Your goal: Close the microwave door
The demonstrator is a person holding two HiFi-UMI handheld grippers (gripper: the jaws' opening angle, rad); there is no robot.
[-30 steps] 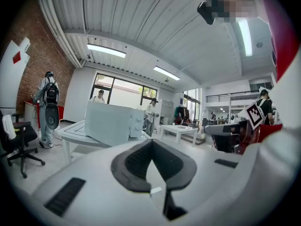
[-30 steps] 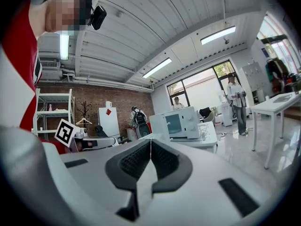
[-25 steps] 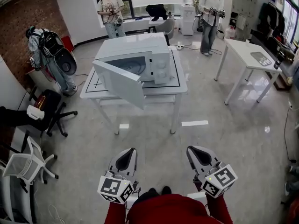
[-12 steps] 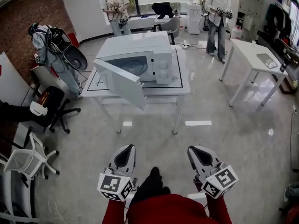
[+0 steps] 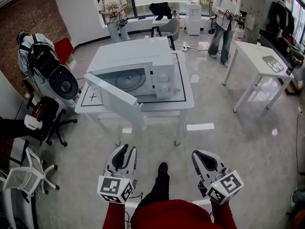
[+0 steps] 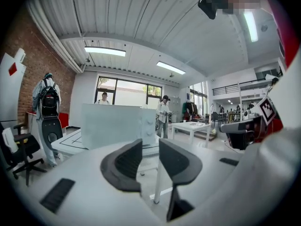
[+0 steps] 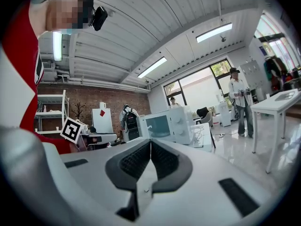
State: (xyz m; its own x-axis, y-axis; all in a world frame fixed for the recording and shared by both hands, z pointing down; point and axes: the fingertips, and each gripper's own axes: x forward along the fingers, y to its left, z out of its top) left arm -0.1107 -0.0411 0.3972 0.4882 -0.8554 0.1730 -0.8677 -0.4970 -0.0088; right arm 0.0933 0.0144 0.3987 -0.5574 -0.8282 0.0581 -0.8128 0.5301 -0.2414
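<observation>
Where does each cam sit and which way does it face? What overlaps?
Head view: on the person's head, steeply down onto the microwave, door open; left gripper, right gripper, red sleeves show.
Left gripper view: on that gripper, level along its empty, opening jaws toward the microwave.
Right gripper view: on that gripper, along its shut jaws toward the microwave; red sleeve at left.
Shared: all three see the microwave.

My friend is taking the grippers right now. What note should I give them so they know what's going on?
Left gripper: empty, fingers opening. Right gripper: shut, empty.
The microwave sits on the white table ahead, its door swung wide open toward the left.
Done: nothing yet; both grippers are well short of the table.
Left: walk up and push the door shut.
</observation>
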